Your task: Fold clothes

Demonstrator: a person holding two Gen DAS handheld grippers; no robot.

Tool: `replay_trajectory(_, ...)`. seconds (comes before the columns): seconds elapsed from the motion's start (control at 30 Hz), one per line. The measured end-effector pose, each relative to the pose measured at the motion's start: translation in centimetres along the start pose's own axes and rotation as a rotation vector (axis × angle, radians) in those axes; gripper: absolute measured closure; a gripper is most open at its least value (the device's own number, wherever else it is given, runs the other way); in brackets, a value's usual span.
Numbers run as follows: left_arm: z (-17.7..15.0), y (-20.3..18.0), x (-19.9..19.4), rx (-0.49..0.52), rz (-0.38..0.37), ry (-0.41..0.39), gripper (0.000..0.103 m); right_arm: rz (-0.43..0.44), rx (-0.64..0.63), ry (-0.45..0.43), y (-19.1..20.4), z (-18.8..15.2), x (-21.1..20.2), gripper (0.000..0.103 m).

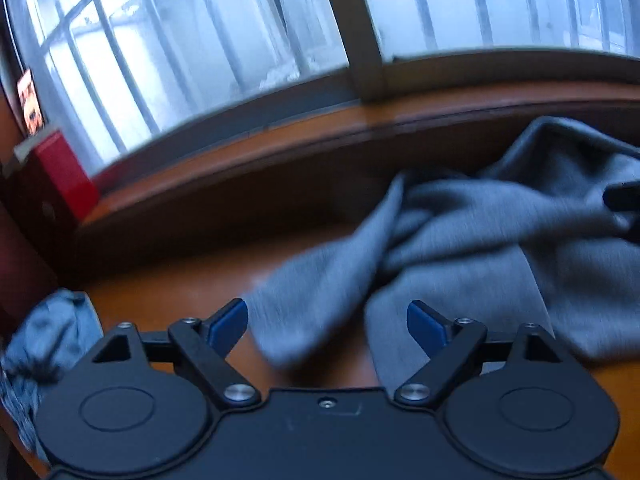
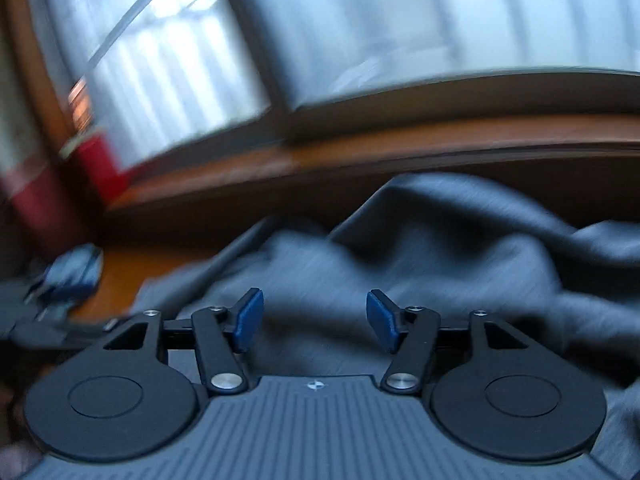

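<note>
- Left wrist view: the left gripper (image 1: 327,326) is seen with its jaws spread wide and nothing between the blue pads (image 1: 228,326); it hangs over the near edge of the grey garment (image 1: 480,248).
- The grey garment is seen crumpled on the wooden table (image 1: 180,292), just in front of the window sill (image 1: 280,148), which runs behind it.
- A red box (image 1: 64,176) is seen at the sill's left end, and a second, bluish cloth (image 1: 48,344) lies well left of the garment.
- Right wrist view: the right gripper (image 2: 315,320) is seen partly spread, pads empty, over the garment's folds (image 2: 440,248) below the sill (image 2: 320,164).
</note>
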State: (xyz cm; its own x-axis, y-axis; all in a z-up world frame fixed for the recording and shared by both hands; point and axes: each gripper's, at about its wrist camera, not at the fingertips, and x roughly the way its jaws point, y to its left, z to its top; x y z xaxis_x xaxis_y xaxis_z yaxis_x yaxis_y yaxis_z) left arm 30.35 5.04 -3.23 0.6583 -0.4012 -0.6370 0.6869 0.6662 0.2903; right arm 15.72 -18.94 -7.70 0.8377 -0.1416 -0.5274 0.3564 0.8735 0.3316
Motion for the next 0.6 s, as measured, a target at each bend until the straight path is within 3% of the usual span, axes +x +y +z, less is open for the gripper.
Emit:
replay_trajectory(0.1,-0.5,-0.9,1.0,0.032,-0.034,0.007,0.016,0.033,-0.111,0.070,1.9,-1.5,1.1,0.042)
replay_trajectory(0.17,-0.2,-1.7,1.8,0.072,-0.045,-0.006,0.016,0.010,-0.169,0.089,2.7,-2.2,2.5,0.042)
replay_trajectory(0.27,1.6,-2.7,3.6,0.106,-0.069,0.002,0.016,-0.009,-0.195,0.128,3.1,-2.4,5.0,0.042)
replay_trajectory(0.37,2.2,-4.0,3.1,0.109,-0.139,-0.008,0.016,-0.037,-0.220,0.196,3.7,-2.5,6.7,0.041)
replay_trajectory(0.53,0.5,-5.3,1.8,0.065,-0.170,0.016,0.017,-0.002,-0.257,0.245,4.7,-4.1,5.3,0.043)
replay_trajectory(0.6,-0.4,-5.1,1.6,0.024,-0.177,0.055,0.017,0.067,-0.246,0.276,4.7,-4.7,4.2,0.043)
